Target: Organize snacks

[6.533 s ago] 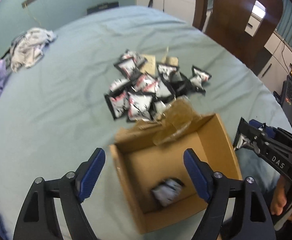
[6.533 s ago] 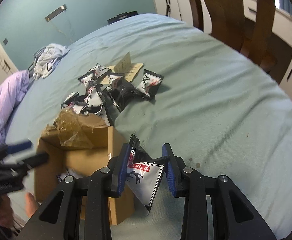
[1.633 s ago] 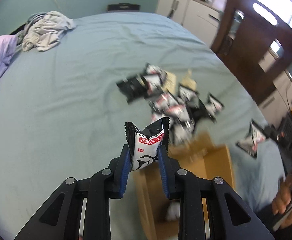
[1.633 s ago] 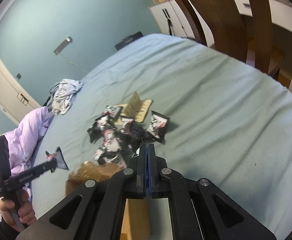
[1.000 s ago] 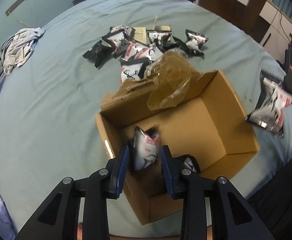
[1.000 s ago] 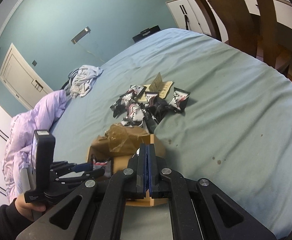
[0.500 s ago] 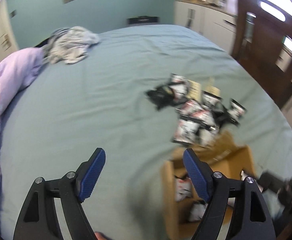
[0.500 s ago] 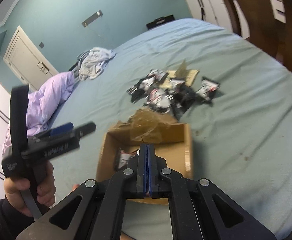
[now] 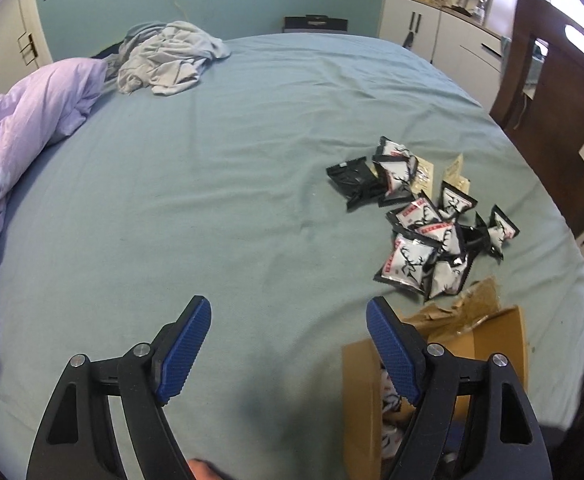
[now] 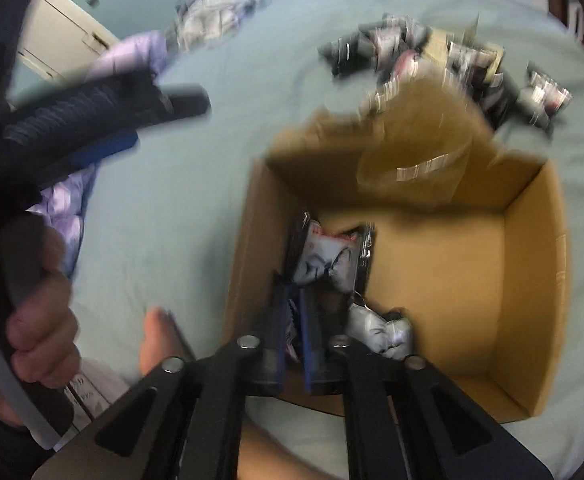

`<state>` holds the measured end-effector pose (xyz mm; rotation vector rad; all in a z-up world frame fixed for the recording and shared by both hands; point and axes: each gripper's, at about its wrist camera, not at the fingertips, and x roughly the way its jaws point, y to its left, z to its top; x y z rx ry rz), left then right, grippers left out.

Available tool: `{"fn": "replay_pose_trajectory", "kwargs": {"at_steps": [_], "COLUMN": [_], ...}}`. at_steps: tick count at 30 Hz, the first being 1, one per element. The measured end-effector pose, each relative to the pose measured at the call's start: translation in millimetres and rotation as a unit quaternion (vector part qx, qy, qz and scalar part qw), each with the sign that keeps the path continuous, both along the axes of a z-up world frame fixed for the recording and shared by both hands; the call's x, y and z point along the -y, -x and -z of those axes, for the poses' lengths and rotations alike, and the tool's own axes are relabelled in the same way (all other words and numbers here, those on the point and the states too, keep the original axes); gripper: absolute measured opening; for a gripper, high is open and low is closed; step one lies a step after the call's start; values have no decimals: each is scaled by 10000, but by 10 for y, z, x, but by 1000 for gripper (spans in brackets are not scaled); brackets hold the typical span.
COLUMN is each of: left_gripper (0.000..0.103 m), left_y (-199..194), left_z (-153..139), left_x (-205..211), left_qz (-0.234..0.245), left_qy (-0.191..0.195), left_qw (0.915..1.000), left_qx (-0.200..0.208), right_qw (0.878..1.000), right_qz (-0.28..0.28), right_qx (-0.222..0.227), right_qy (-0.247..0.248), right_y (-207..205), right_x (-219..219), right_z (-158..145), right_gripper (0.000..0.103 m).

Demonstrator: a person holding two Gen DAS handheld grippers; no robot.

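A pile of black-and-white snack packets (image 9: 424,220) lies on the blue bed sheet; it also shows, blurred, in the right wrist view (image 10: 432,60). An open cardboard box (image 10: 532,280) stands in front of the pile and shows at the lower right of the left wrist view (image 9: 512,340). Inside it lie snack packets (image 10: 328,256). My left gripper (image 9: 288,344) is open and empty above the sheet, left of the box. My right gripper (image 10: 292,324) is over the box's near left corner, nearly shut on a snack packet. The view is blurred.
A purple duvet (image 9: 20,120) lies at the left and a heap of grey clothes (image 9: 164,60) at the far end of the bed. A dark wooden chair (image 9: 556,92) and white cabinets (image 9: 444,36) stand to the right. Torn tape (image 10: 420,160) hangs over the box's far wall.
My left gripper dropped its packet into the box, opened and swung up and left. My right gripper has moved down into the box with its packet.
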<state>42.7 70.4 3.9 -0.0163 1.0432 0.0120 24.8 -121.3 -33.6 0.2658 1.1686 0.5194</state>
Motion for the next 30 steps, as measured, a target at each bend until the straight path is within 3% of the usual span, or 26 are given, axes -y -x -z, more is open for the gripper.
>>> {"fn": "replay_pose_trajectory", "kwargs": {"at_steps": [1,3,5,9,13,16,18,21,29,30], "left_gripper": [81,81,81,81,81,81,81,81,81,81], "left_y": [6,13,12,24,38,49,51,59,30,22], "left_z": [-5,-17,-24,-19,-13,-10,-1,9,13,15], "left_x": [14,35,46,104,203,276,324,378,451,462], "left_qz": [26,65,89,187,325,430,478,558,649,657], "left_qy": [-21,-34,-11,-61,-166,-279,-360,-439,-425,-424], "left_qw": [10000,10000,9999,9998,9993,9987,9982,9974,9970,9969], "left_qx": [15,39,44,40,44,66,65,88,65,66], "right_qw": [9999,9992,9968,9912,9799,9678,9618,9656,9642,9653], "right_qz": [97,365,678,1100,1540,1834,2146,2299,2056,2012], "right_qx": [70,172,307,714,1151,1288,1095,816,1058,1077], "right_qy": [67,-24,-302,-183,534,1147,1301,902,1295,1267], "right_y": [-15,-63,-69,-43,18,43,58,-39,-162,-51], "right_x": [56,272,549,1094,1568,1813,1910,1919,1683,1797], "right_z": [-34,-150,-300,-608,-763,-701,-601,-577,-555,-443], "right_gripper": [20,62,70,70,70,70,70,70,70,70]}}
